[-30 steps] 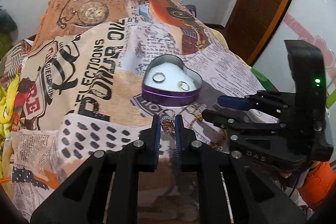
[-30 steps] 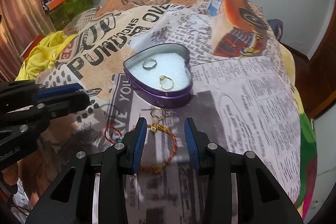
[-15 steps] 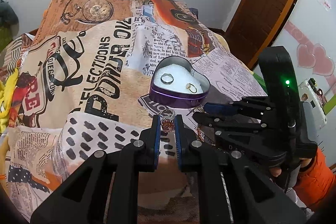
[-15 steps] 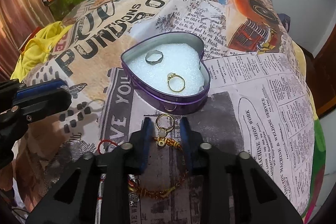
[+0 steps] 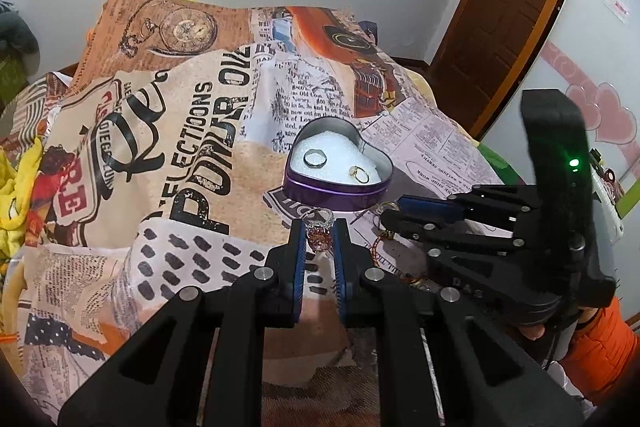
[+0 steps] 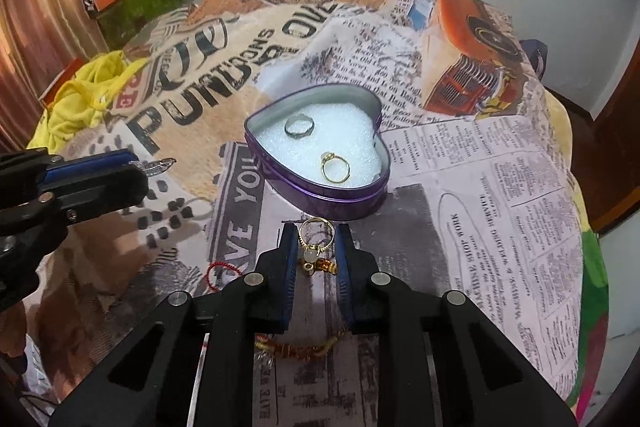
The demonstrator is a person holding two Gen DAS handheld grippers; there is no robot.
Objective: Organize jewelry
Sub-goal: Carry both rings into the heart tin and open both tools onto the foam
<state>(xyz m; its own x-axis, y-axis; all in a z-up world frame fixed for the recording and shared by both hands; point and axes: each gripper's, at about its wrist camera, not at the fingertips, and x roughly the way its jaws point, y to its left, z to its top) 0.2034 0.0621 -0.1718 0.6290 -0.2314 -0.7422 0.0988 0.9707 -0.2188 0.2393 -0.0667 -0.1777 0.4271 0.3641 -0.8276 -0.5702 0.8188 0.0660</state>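
Note:
A purple heart-shaped tin [image 5: 336,193] [image 6: 320,197] lined with white foam sits on the printed blanket. It holds a silver ring [image 6: 299,126] and a gold ring [image 6: 335,169]. My left gripper [image 5: 319,233] is shut on a silver ring with a pink stone [image 5: 319,237], just short of the tin. My right gripper [image 6: 316,243] is shut on a gold ring with a pale stone [image 6: 314,239], right in front of the tin. A red and gold bracelet [image 6: 304,349] lies on the blanket under the right gripper.
A thin red cord [image 6: 218,269] lies left of the right gripper. Yellow cloth [image 6: 76,99] sits at the bed's left edge. A wooden door [image 5: 504,11] stands at the right. The right gripper's body [image 5: 500,235] is close beside the left one.
The right gripper has moved forward to the gold ring and closed on it, ending nearer the tin. The left gripper has held its pink-stone ring and drifted a little.

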